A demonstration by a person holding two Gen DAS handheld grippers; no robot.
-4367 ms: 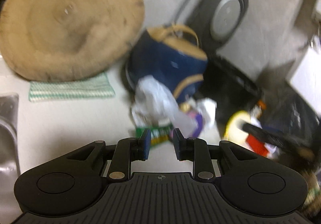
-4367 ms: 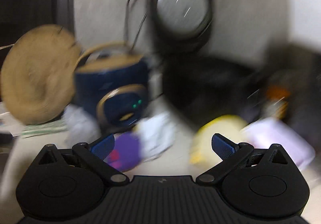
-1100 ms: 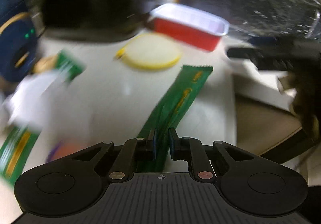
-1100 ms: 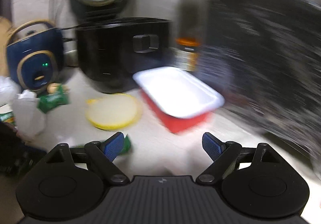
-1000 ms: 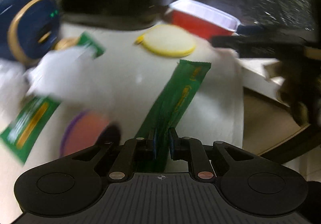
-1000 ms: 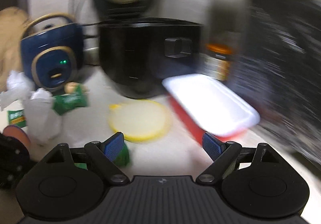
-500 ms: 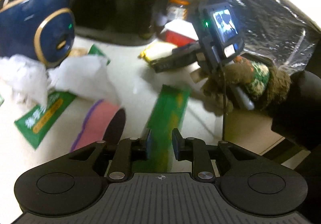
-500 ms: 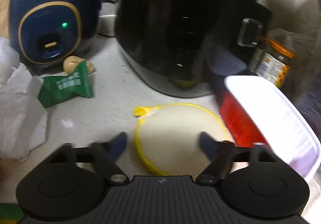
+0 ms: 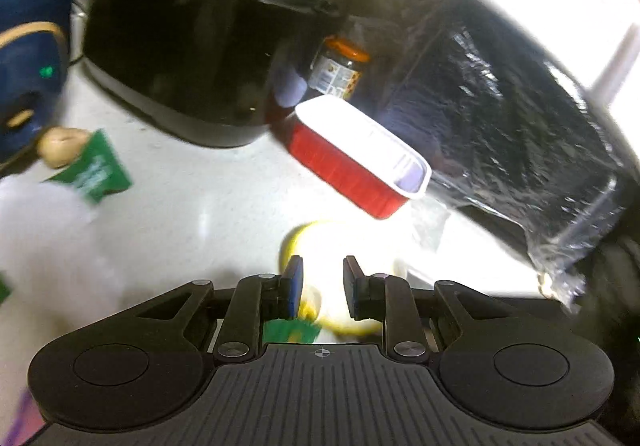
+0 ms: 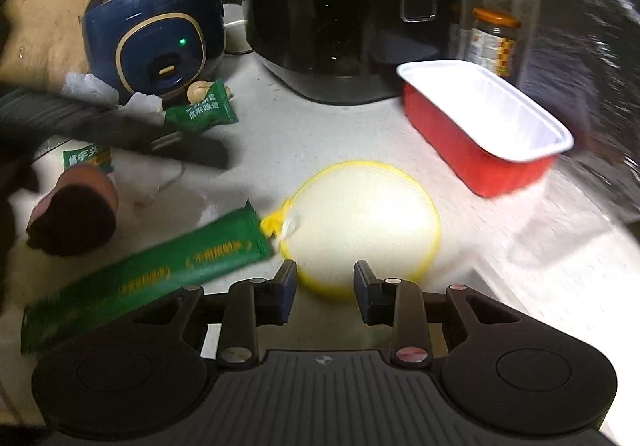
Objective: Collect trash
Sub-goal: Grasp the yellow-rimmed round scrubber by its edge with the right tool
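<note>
Inspecting both wrist views, we find the trash collection mid-course, with several pieces still on the white bench (image 10: pixel 320 134). The left claw (image 9: pixel 322 286) stands with its jaws slightly parted and nothing clamped between them; a scrap of the long green wrapper (image 9: pixel 290 330) shows just below and behind its fingers, and the round yellow-rimmed pad (image 9: pixel 340 246) lies under the tips. In the right wrist view the same long green wrapper (image 10: pixel 152 266) lies flat on the bench, its far end touching the pad's yellow tab, and the right claw (image 10: pixel 325 294) is poised over the near edge of the pad (image 10: pixel 360 218), jaws apart and empty. Further trash remains near the blue rice cooker (image 10: pixel 154 30): a small green packet (image 10: pixel 206 108) and crumpled white paper (image 10: pixel 92 88). A red tray with white lining (image 10: pixel 480 114) sits beside the black cooker (image 10: pixel 344 26), and a black plastic bag (image 9: pixel 500 106), which we judge to be the collection bag, stands at the right. We judge the step in hand to be the pick-up of the pad or the wrapper. The next move calls for lowering one claw until its fingers straddle an edge of the flat piece, closing firmly, and carrying it toward the bag; thin flat items may slip, so an edge grip is advisable.
</note>
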